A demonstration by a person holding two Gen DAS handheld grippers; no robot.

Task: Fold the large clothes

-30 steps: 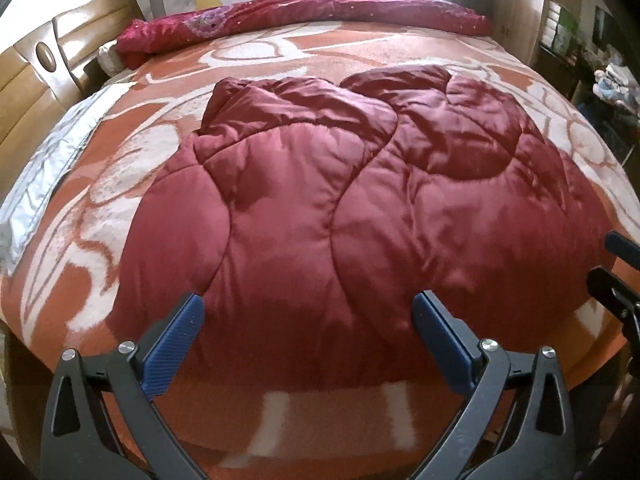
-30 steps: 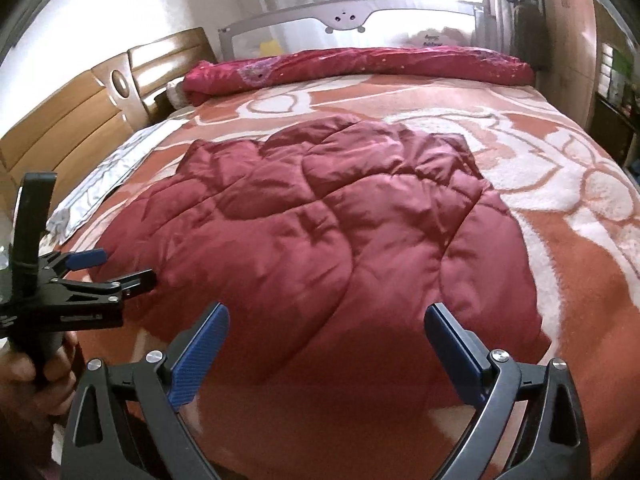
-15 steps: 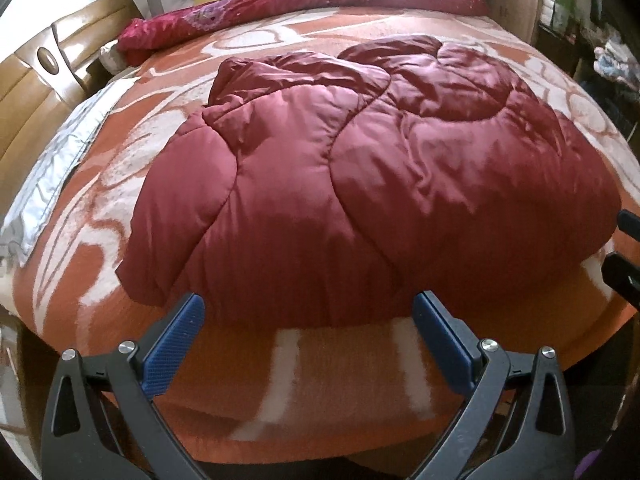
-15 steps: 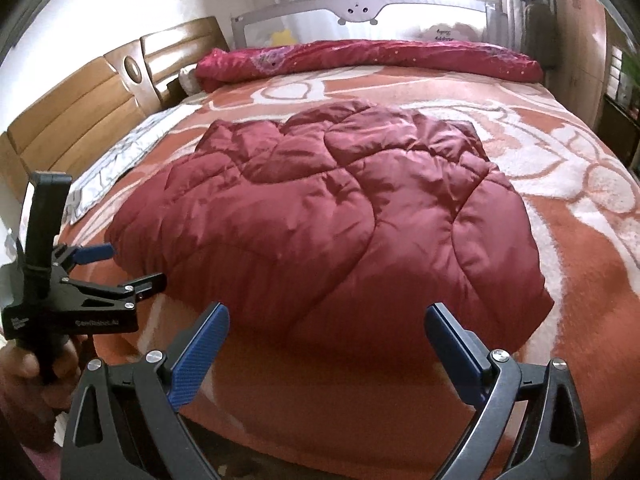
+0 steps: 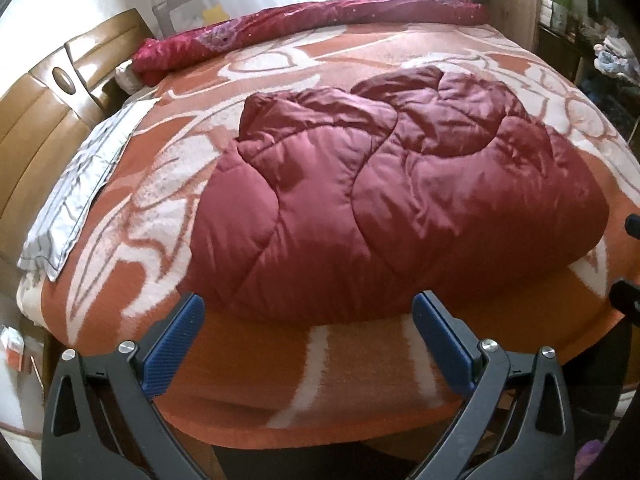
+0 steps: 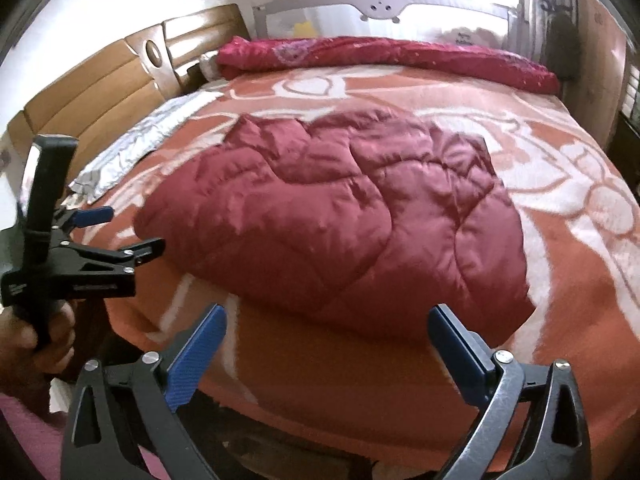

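The left gripper [image 5: 308, 332] has its blue-padded fingers [image 5: 174, 346] spread wide, with nothing between them; it hangs off the near edge of the bed, apart from the fabric. The right gripper [image 6: 326, 344] is likewise spread and empty, its blue pads [image 6: 456, 354] framing the near hem of the dark red quilted coat [image 6: 340, 220] without touching it. In the right wrist view the left gripper [image 6: 120, 232] shows from the side, held by a hand [image 6: 36, 340] around its black handle, just off the coat's near left corner.

The dark red quilted coat [image 5: 400, 200] lies in a puffy, rounded heap on the orange and white blanket [image 5: 352, 380], towards the near edge of the bed, with a band of bare blanket between its hem and the edge. Its far part is more crumpled, with two bunched lobes.

Left of the coat, a grey and white patterned cloth [image 5: 80, 184] lies along the blanket's side, and beyond that stands the wooden headboard [image 5: 44, 120]. Behind the coat, well apart from it, a rolled crimson quilt [image 6: 384, 56] stretches across the far side of the bed, with a grey bed rail [image 6: 380, 8] behind it against the bright window. Right of the coat, past the bed's edge, cluttered dark shelves [image 5: 592, 48] show dimly.
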